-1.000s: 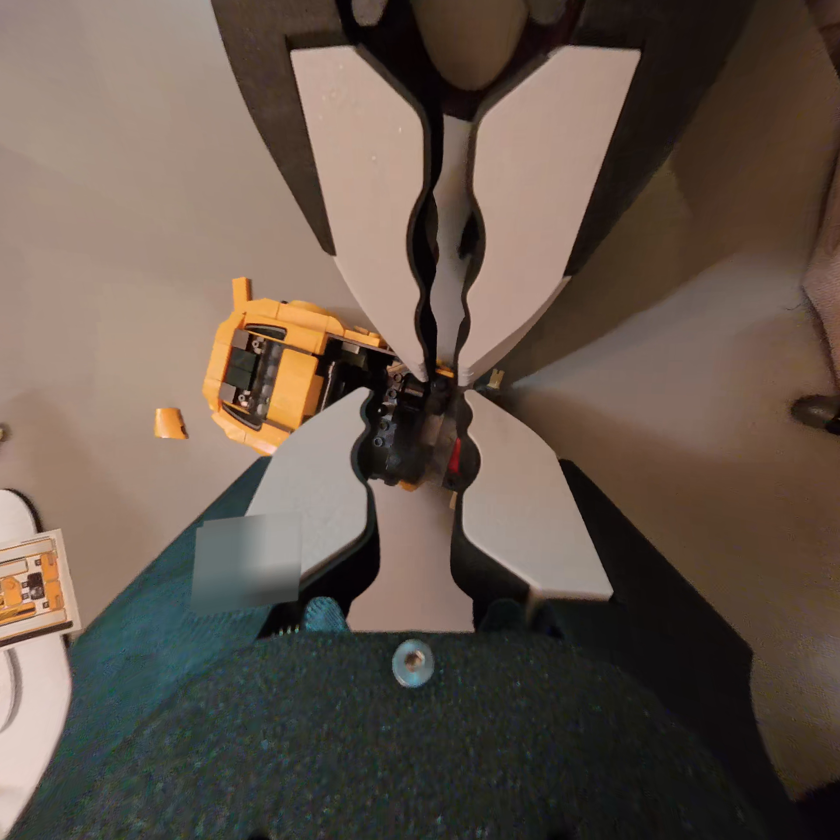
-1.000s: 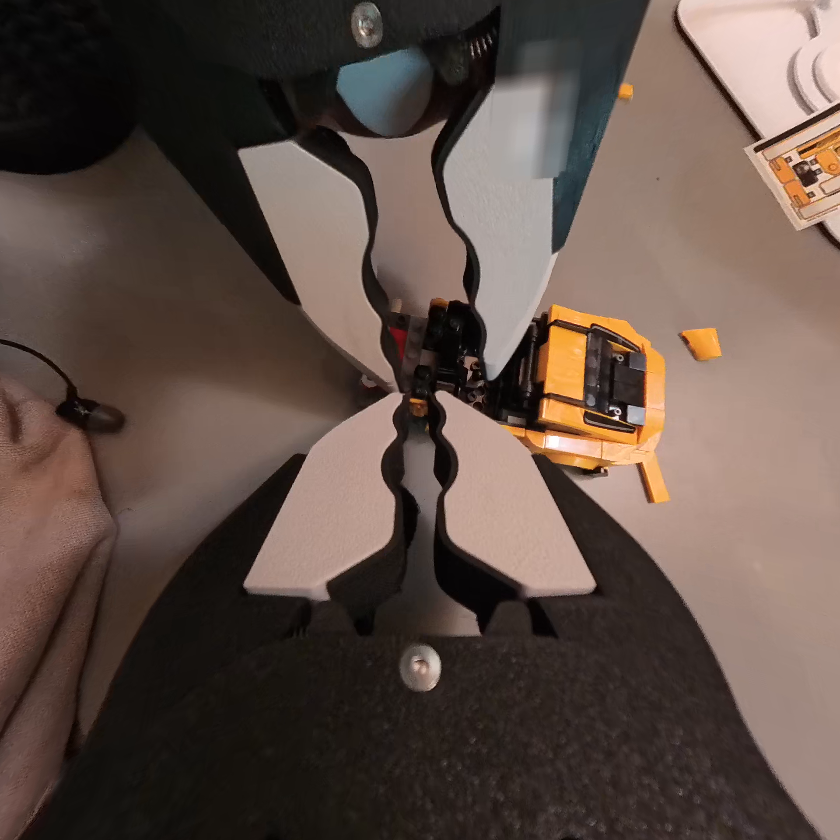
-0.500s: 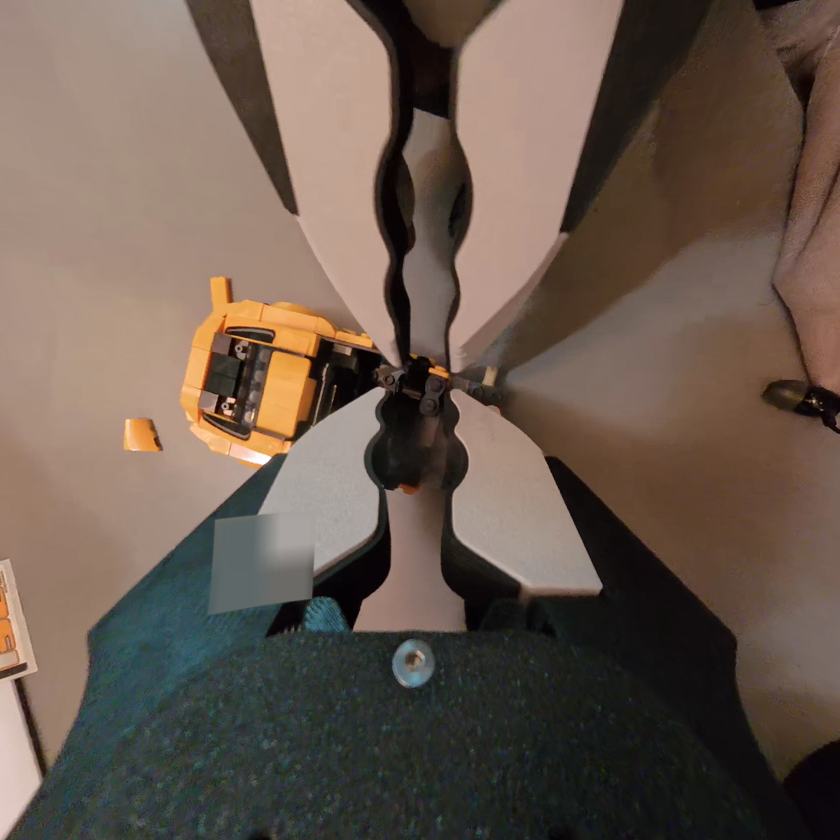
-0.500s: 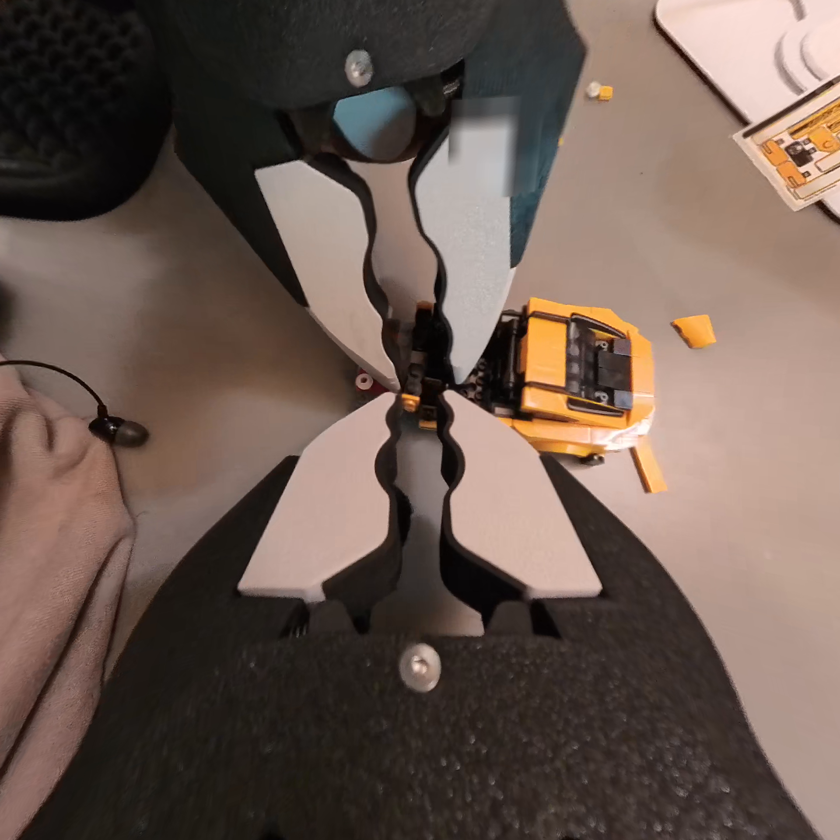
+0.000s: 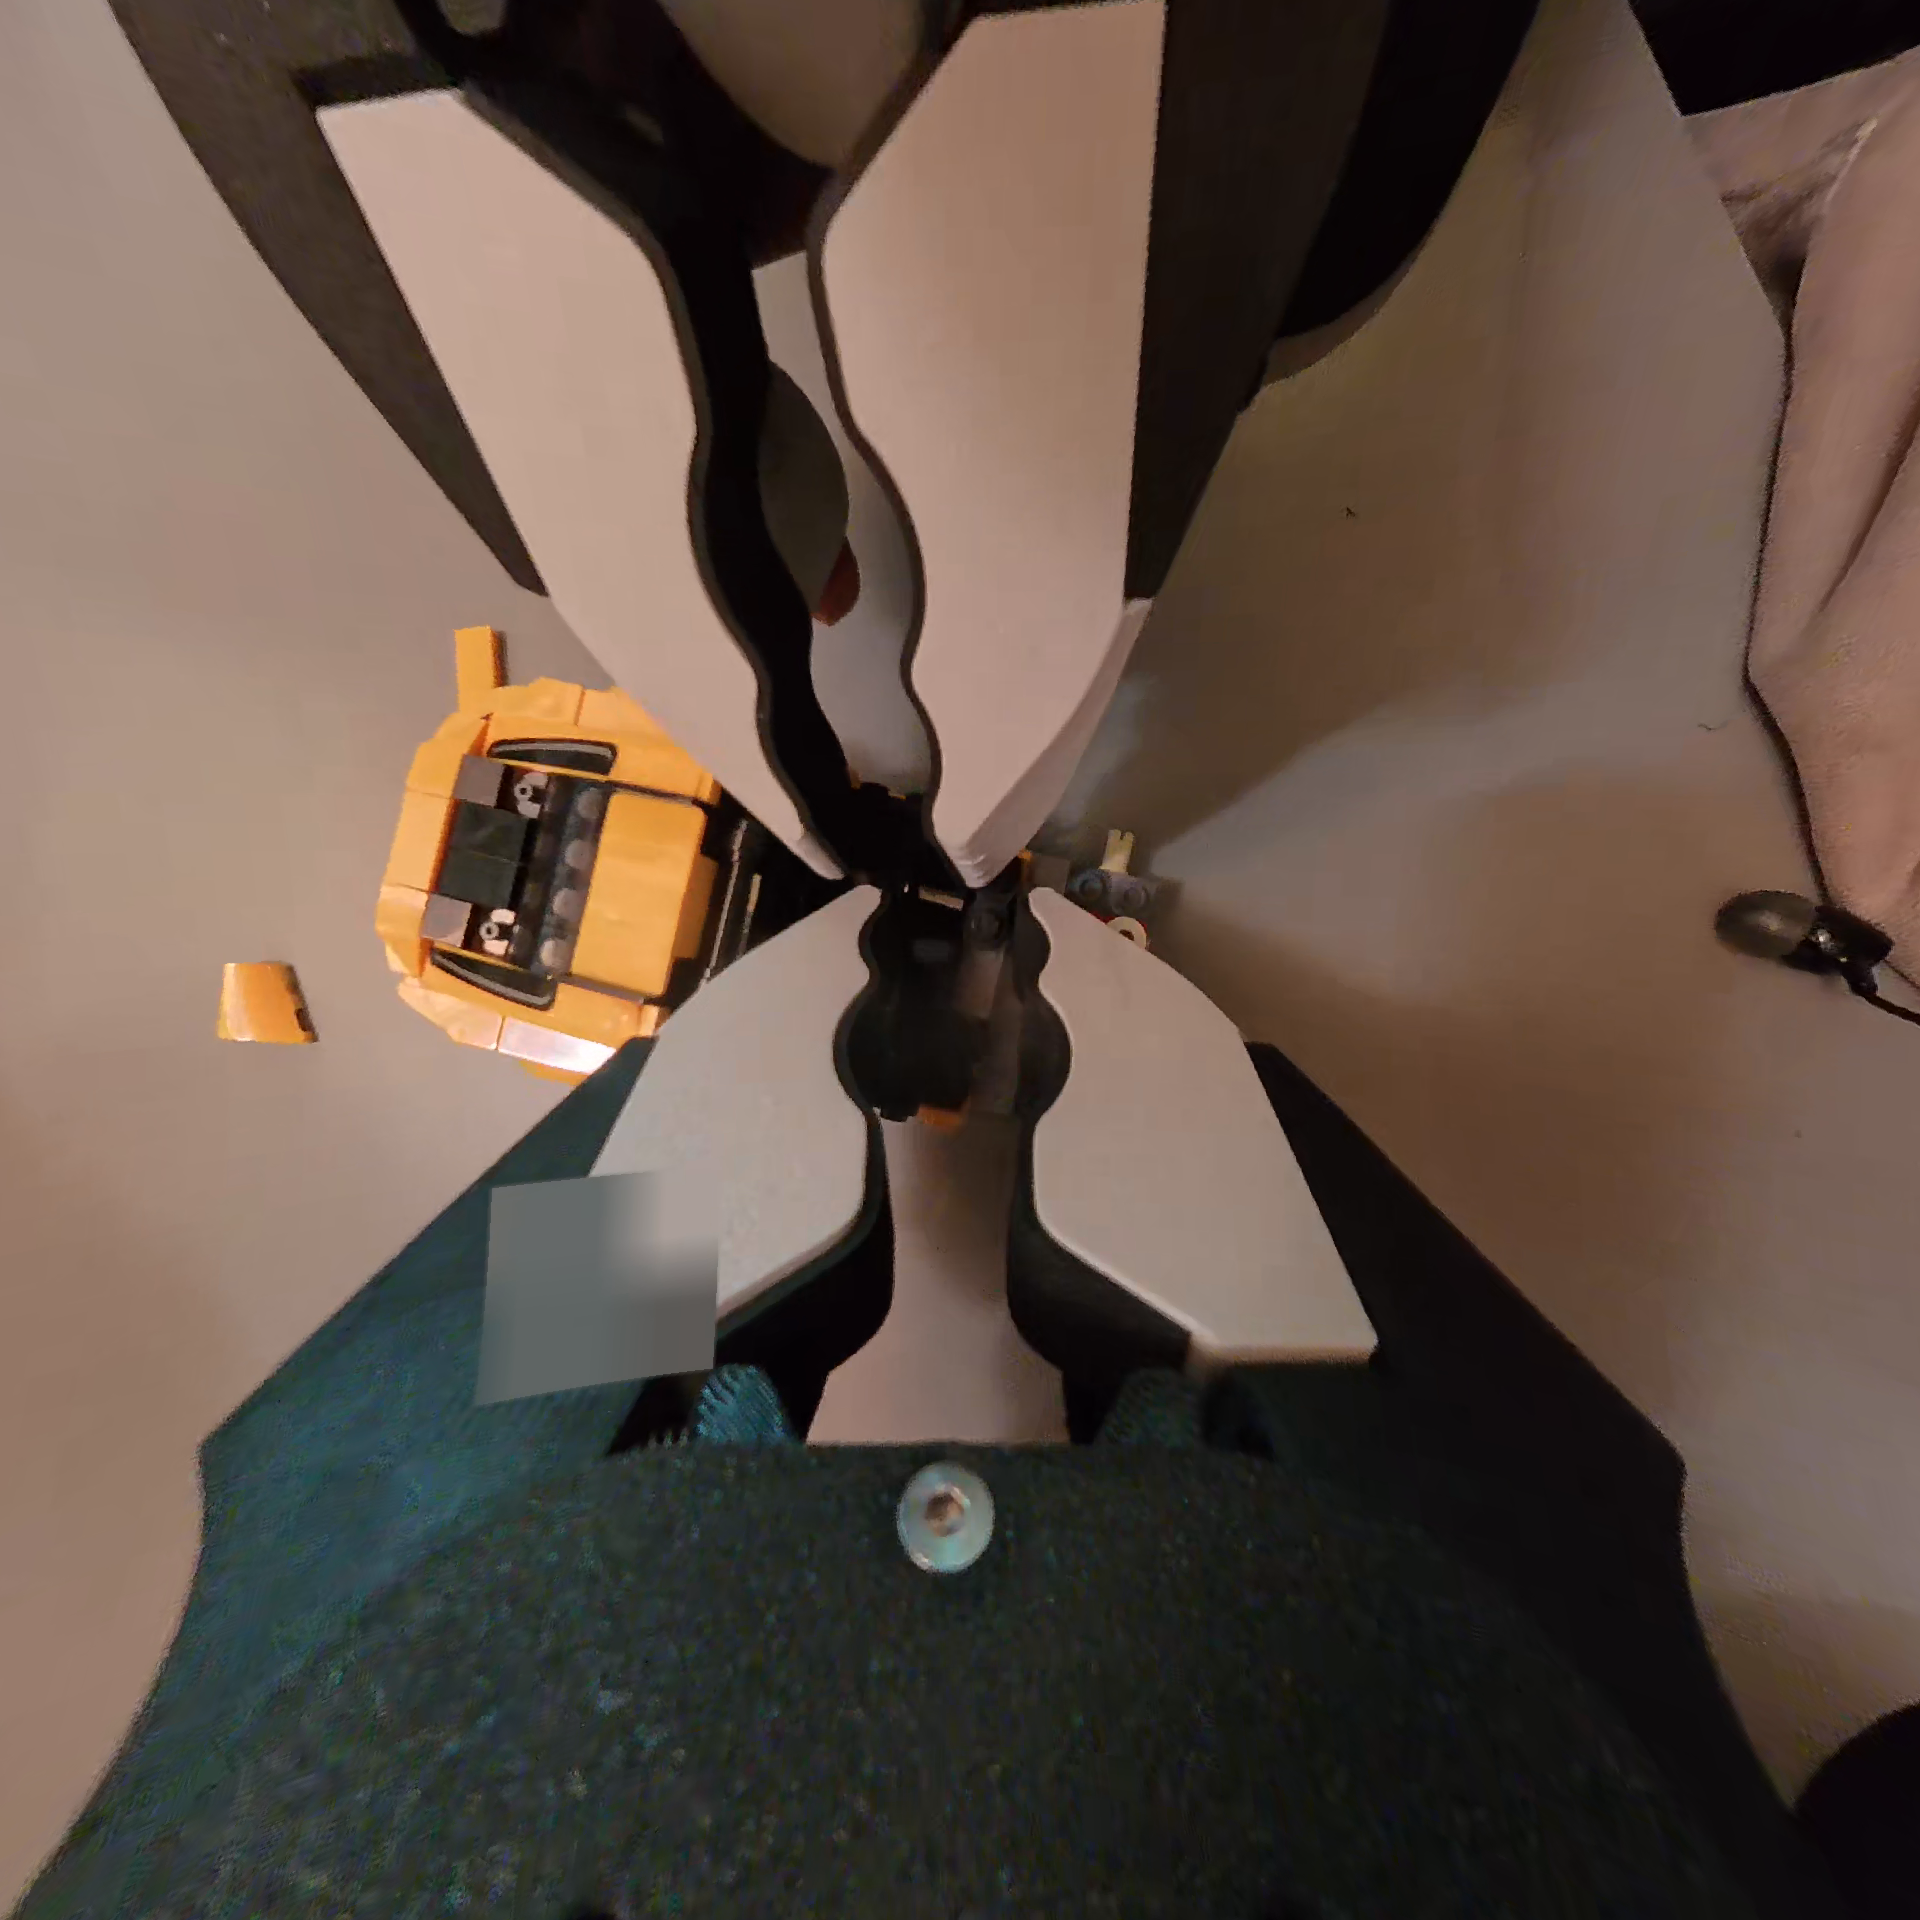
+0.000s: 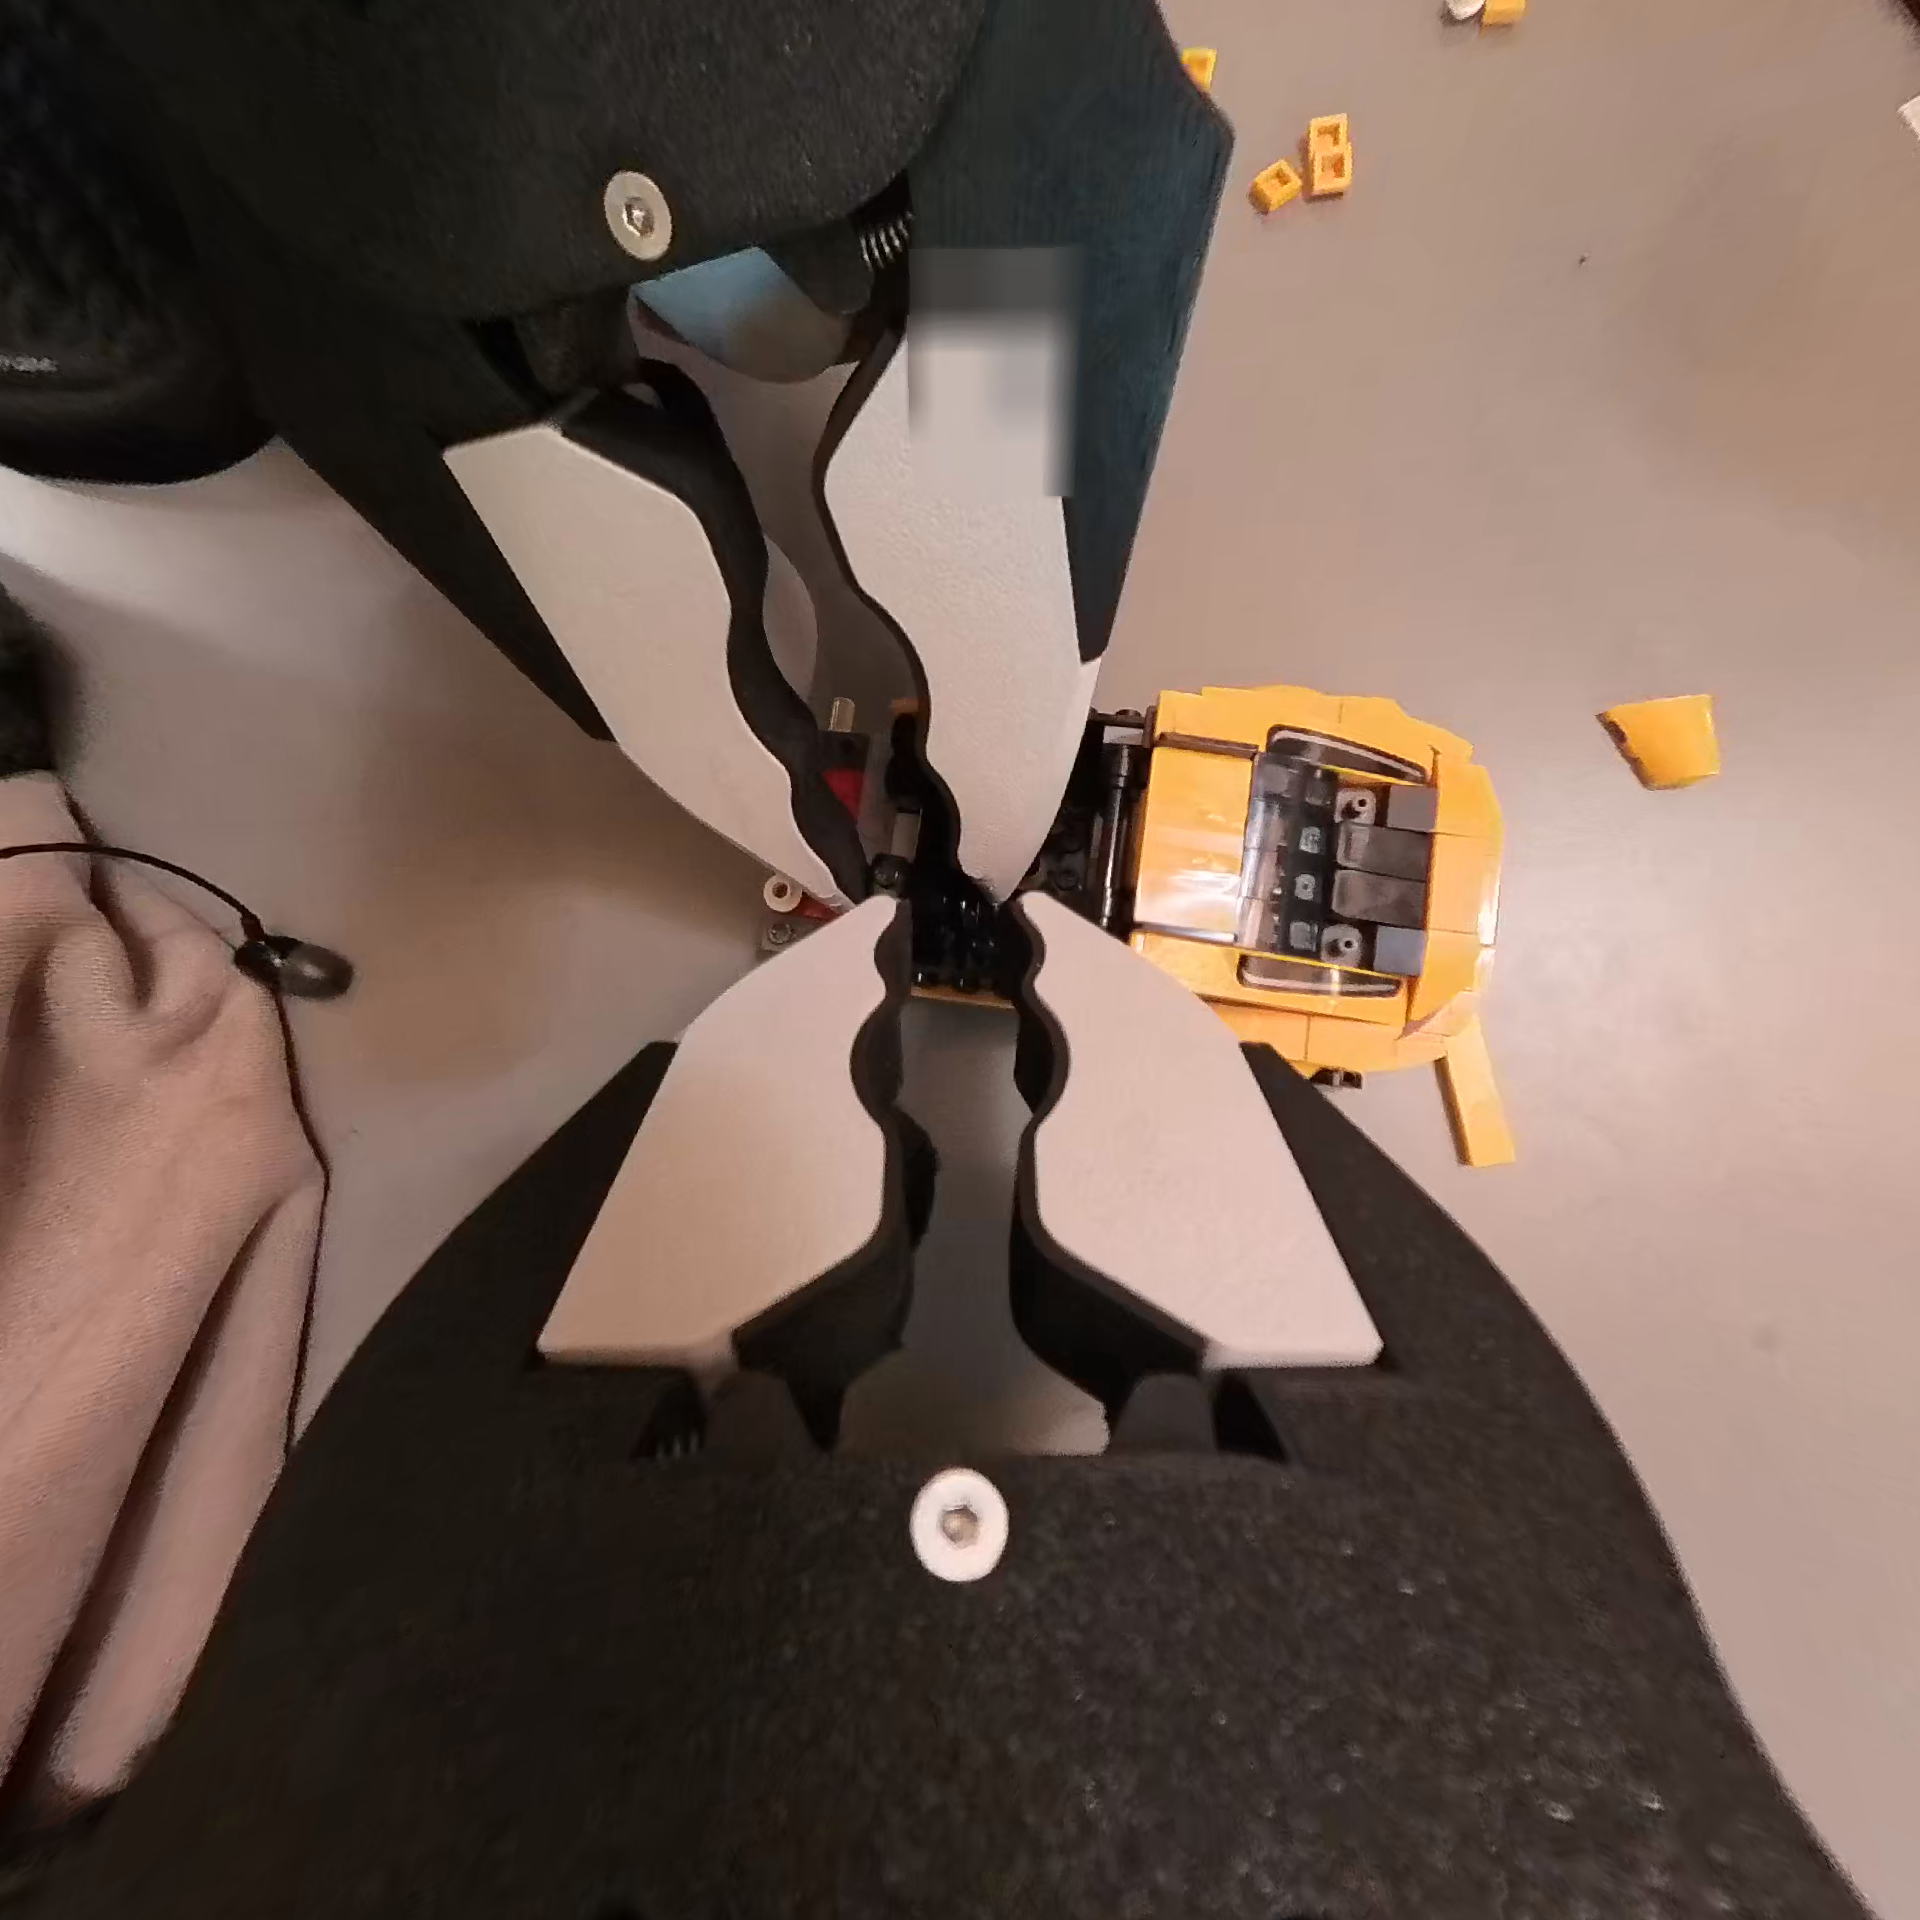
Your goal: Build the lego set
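While facing tip to tip, left gripper (image 5: pixel 940 914) and right gripper (image 6: pixel 956 914) both clamp toy car's (image 6: pixel 1299 883) black section.

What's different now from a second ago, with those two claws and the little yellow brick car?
The left gripper has narrowed onto the black brick section of the yellow brick car; the right gripper has widened around it. The car, loose orange piece and table stayed put.

Noted as glossy moulded plastic: orange brick-built car (image 6: pixel 1340 883) with studded black chassis (image 6: pixel 956 935), and loose orange pieces (image 6: pixel 1662 740). Seen on both grippers: matt, finely grained grey finger plates (image 5: pixel 1143 1143), rough speckled foam-like bodies, teal (image 5: pixel 831 1714) and black (image 6: pixel 935 1714), bright metal screws (image 5: pixel 943 1514). Found smooth and matt: grey tabletop (image 6: pixel 1558 416); soft and creased: pinkish cloth (image 6: pixel 125 1195).
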